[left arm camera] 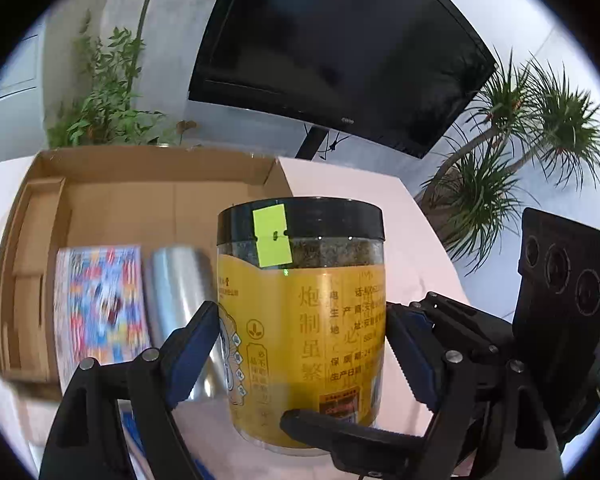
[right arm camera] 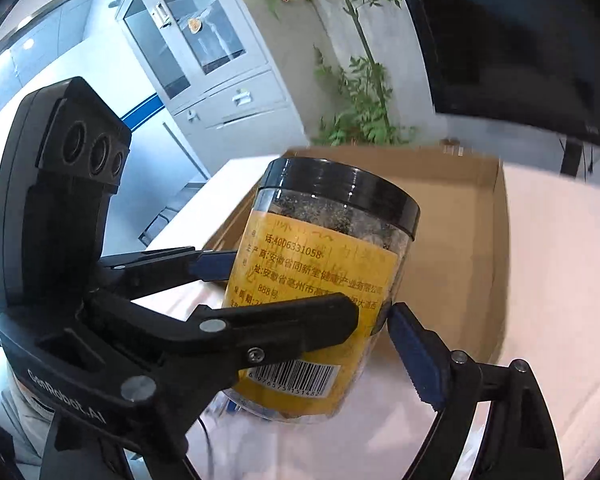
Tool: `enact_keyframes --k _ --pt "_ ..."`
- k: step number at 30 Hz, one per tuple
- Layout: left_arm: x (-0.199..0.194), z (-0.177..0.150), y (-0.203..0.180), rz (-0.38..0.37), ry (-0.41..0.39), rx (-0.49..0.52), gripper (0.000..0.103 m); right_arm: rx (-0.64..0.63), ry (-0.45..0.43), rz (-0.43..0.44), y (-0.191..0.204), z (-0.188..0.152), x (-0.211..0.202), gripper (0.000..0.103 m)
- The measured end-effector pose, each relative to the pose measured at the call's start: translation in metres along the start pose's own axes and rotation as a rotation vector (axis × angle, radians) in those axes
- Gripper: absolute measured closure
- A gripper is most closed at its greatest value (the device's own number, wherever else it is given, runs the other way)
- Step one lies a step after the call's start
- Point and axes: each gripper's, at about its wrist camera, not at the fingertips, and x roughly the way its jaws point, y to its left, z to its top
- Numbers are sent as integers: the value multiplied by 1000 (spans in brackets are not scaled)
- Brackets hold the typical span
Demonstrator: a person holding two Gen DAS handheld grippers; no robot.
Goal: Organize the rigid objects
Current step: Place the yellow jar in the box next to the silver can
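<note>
A clear jar with a black lid and a yellow label stands between the blue-padded fingers of my left gripper, which is shut on it, both pads against its sides. In the right wrist view the same jar shows tilted, with the left gripper's black fingers across it. My right gripper also has the jar between its pads; the right pad sits at the jar's edge, and contact is unclear. An open cardboard box lies behind the jar, holding a colourful book and a silver cylinder.
The pale pink table carries the box. A black monitor stands behind it. Potted plants stand on both sides. A glass-door cabinet stands at the back left in the right wrist view.
</note>
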Motion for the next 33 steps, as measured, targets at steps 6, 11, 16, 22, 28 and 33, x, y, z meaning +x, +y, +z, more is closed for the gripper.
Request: enact_keyframes --k 6,11,16,22,28,33 --pt "60 4 32 -33 119 -96 20 67 93 6 -51 13 33 19" --pt "116 -17 52 -4 244 -149 20 143 174 1 -83 -12 84 21" --pt "135 -25 25 115 277 -29 19 194 194 -25 -94 -33 102 22" --pt "113 -25 30 122 220 -49 20 263 220 -121 -101 -44 122 25" --pt "29 -42 35 180 29 -17 20 212 199 -151 -77 -45 114 15" --pt "-91 -89 29 309 -205 103 14 96 -9 -219 -29 -80 22 0"
